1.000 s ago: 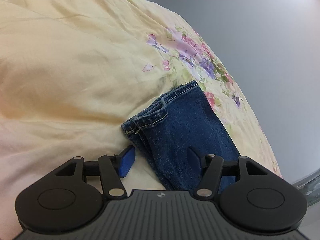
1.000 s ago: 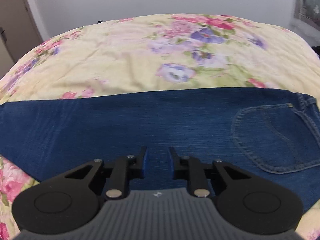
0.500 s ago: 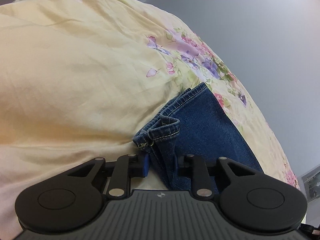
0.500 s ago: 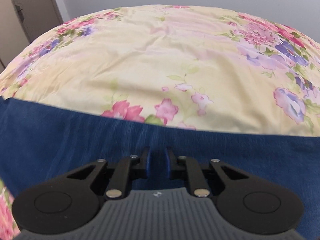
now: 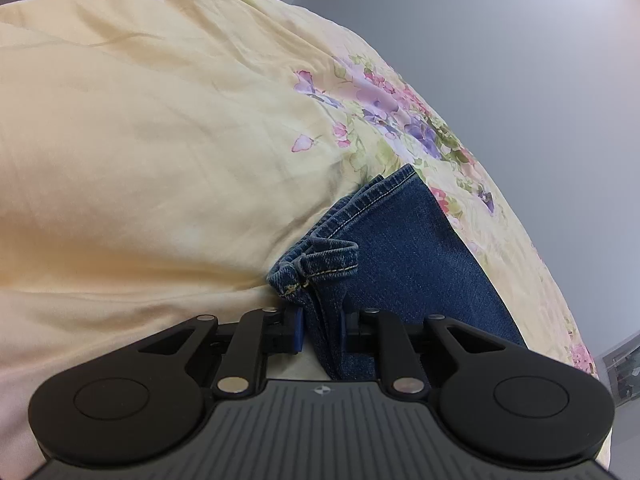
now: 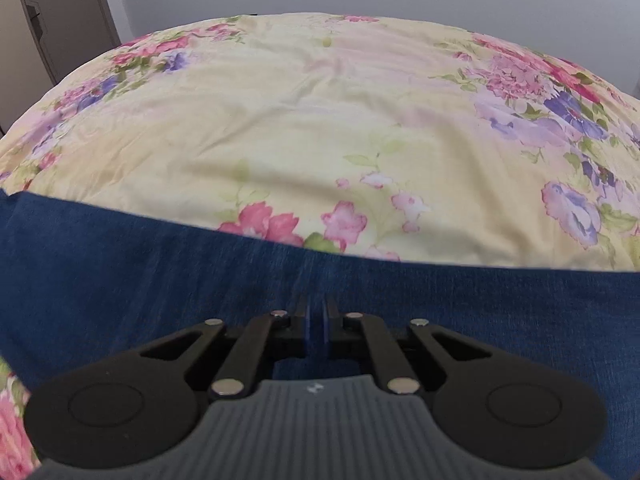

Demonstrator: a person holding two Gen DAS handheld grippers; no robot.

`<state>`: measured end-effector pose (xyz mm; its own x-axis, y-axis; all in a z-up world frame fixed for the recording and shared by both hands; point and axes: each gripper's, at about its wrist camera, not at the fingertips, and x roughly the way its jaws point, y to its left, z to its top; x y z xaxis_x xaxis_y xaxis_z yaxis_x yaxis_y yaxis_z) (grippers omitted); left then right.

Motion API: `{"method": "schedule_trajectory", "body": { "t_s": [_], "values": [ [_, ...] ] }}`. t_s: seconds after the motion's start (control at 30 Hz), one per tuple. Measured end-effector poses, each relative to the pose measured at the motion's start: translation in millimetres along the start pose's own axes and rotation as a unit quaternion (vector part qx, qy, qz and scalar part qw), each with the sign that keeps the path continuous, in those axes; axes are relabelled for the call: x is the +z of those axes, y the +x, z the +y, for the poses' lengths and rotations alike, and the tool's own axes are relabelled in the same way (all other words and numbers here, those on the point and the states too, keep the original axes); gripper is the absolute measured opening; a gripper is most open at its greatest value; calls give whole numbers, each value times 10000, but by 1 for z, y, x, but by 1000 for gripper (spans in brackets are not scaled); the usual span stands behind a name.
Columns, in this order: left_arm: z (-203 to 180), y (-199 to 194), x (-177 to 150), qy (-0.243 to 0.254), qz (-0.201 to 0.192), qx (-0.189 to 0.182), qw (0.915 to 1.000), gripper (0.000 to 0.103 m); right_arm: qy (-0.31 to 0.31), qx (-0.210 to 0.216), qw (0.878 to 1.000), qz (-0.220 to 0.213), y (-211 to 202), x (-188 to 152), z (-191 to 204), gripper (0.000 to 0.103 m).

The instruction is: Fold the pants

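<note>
Your left tongs (image 5: 320, 330) are clenched on the bunched hem end of the pants (image 5: 404, 252), which lie along the flowered bedspread (image 5: 160, 140) near its edge by the grey wall (image 5: 520, 60). Your right tongs (image 6: 317, 330) are pinched nearly together on a fold of the denim, the leg spread flat across the bed in front of them.
</note>
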<state>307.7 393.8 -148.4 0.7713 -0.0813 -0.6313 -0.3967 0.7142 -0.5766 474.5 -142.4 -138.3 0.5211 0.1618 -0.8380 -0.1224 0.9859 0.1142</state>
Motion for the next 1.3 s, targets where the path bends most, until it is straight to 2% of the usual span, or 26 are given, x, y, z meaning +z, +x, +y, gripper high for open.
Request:
{"method": "schedule_trajectory", "body": {
  "t_s": [0.13, 0.33, 0.43, 0.57, 0.7, 0.77, 0.83, 0.93, 1.07, 1.17, 1.3],
  "values": [
    [-2, 0, 0, -3, 4, 30, 10000, 18, 27, 159, 9996, 224, -13, -39, -2, 0],
    [-7, 0, 0, 41, -11, 168, 9998, 15, 212, 356, 9989, 210, -32, -82, -4, 0],
    [-15, -5, 1, 143, -60, 246, 9996, 12, 362, 355, 9983, 303, -21, -87, -6, 0],
    [-32, -19, 5, 371, -177, 292, 9987, 8, 168, 201, 9991, 321, -11, -87, 0, 0],
    [-65, -42, 9, 808, -410, 238, 9956, 7, 233, 278, 9985, 409, -12, -82, -4, 0],
    [-90, -55, 8, 1158, -542, 169, 9917, 7, 429, 422, 9970, 494, -13, -77, -12, 0],
    [-122, -69, 2, 1670, -670, 88, 9836, 7, 568, 578, 9956, 472, -20, -71, -19, 0],
    [-174, -87, -17, 2598, -839, -36, 9620, 7, 532, 675, 9961, 203, -41, -67, -26, 0],
    [-241, -99, -62, 3813, -926, -184, 9196, 7, 491, 806, 9955, -6, -69, -69, -39, 0],
    [-283, -94, -115, 4867, -897, -169, 8688, 7, 565, 841, 9949, -24, -85, -77, -51, 0],
    [-310, -73, -198, 6132, -654, -93, 7872, 7, 502, 769, 9958, 66, -97, -94, -67, 0]
  ]
}}
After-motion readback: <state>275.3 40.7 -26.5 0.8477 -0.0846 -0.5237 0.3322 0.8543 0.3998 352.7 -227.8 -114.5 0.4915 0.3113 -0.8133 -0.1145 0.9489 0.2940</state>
